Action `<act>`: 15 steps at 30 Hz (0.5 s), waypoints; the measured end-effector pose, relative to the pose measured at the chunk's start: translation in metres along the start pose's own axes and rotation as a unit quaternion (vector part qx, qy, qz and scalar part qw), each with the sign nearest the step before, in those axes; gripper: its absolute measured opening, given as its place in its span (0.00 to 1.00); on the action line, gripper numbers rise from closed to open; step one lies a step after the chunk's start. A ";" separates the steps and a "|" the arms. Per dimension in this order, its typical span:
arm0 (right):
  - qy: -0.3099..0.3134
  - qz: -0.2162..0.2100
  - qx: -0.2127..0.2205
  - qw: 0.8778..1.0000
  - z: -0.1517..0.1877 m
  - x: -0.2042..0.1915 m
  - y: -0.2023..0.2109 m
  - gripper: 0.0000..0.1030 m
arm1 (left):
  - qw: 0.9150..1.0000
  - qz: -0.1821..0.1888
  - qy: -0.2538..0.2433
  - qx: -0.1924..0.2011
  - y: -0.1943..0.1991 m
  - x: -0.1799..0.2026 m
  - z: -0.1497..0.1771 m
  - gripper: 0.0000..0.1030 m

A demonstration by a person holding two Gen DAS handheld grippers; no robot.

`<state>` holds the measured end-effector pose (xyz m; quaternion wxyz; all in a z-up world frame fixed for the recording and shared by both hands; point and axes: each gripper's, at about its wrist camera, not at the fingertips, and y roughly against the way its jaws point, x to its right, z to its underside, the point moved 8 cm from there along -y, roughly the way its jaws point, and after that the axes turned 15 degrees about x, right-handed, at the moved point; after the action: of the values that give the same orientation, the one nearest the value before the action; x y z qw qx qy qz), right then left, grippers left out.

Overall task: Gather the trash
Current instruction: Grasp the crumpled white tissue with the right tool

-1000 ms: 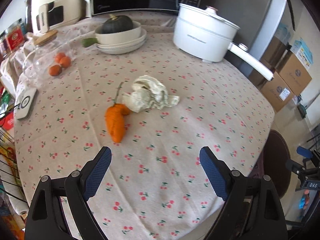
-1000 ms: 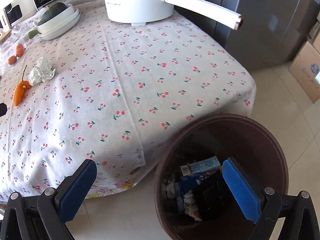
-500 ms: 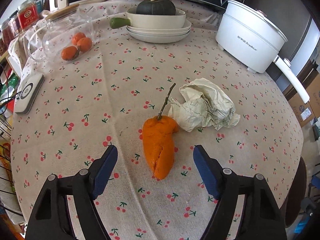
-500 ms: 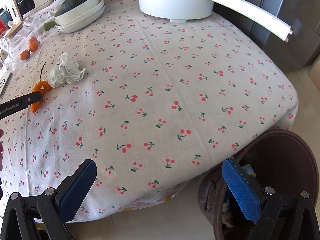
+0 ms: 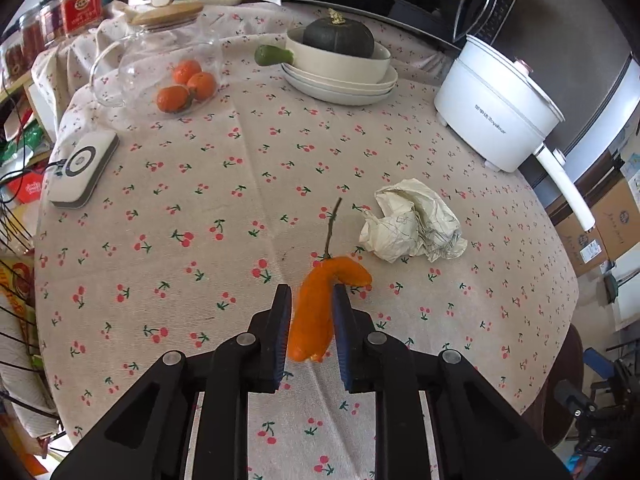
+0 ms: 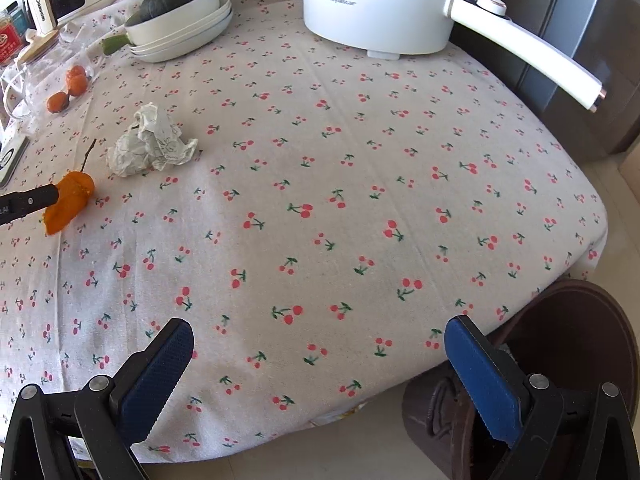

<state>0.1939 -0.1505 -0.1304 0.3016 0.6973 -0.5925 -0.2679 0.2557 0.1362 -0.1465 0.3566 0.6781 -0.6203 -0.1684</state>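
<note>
An orange fruit scrap (image 5: 316, 312) with a thin stem lies on the cherry-print tablecloth (image 5: 200, 200). My left gripper (image 5: 312, 294) is shut on it, both blue pads pressing its sides. A crumpled paper ball (image 5: 412, 220) sits just to its right, untouched. In the right wrist view the same scrap (image 6: 70, 196) and paper ball (image 6: 148, 144) appear at the far left, with a left gripper finger (image 6: 28, 200) against the scrap. My right gripper (image 6: 316, 326) hangs open over the table's near edge, nothing between its pads. A brown trash bin (image 6: 580, 320) stands on the floor below its right finger.
A white electric pot (image 6: 380, 0) with a long handle (image 6: 520, 40) juts over the table's far right. Stacked plates with a dark squash (image 5: 340, 60), a glass jar of oranges (image 5: 160, 68) and a white device (image 5: 80, 164) stand at the back and left. Cardboard boxes (image 5: 600, 232) sit beyond.
My left gripper came forward over the orange scrap and closed on it. My right gripper moved from above the bin to over the table edge, staying open.
</note>
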 end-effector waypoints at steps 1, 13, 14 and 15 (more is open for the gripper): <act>0.000 -0.003 0.000 1.000 -0.002 -0.005 -0.004 1.00 | 1.000 -0.001 0.010 0.005 0.006 -0.007 -0.003 0.19; -0.045 -0.054 -0.003 0.998 -0.050 -0.086 -0.084 1.00 | 0.997 0.003 0.068 -0.020 0.018 -0.056 0.003 0.42; -0.042 -0.056 0.000 0.998 -0.056 -0.092 -0.089 1.00 | 0.997 -0.001 0.073 -0.021 0.017 -0.061 0.002 0.47; -0.035 -0.059 0.003 0.998 -0.062 -0.099 -0.094 0.99 | 0.997 -0.003 0.079 -0.021 0.016 -0.065 0.001 0.48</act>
<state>0.2862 -0.0356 -0.1564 0.2620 0.7220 -0.5616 -0.3077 0.2315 0.1991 -0.1501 0.4183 0.6836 -0.5841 -0.1286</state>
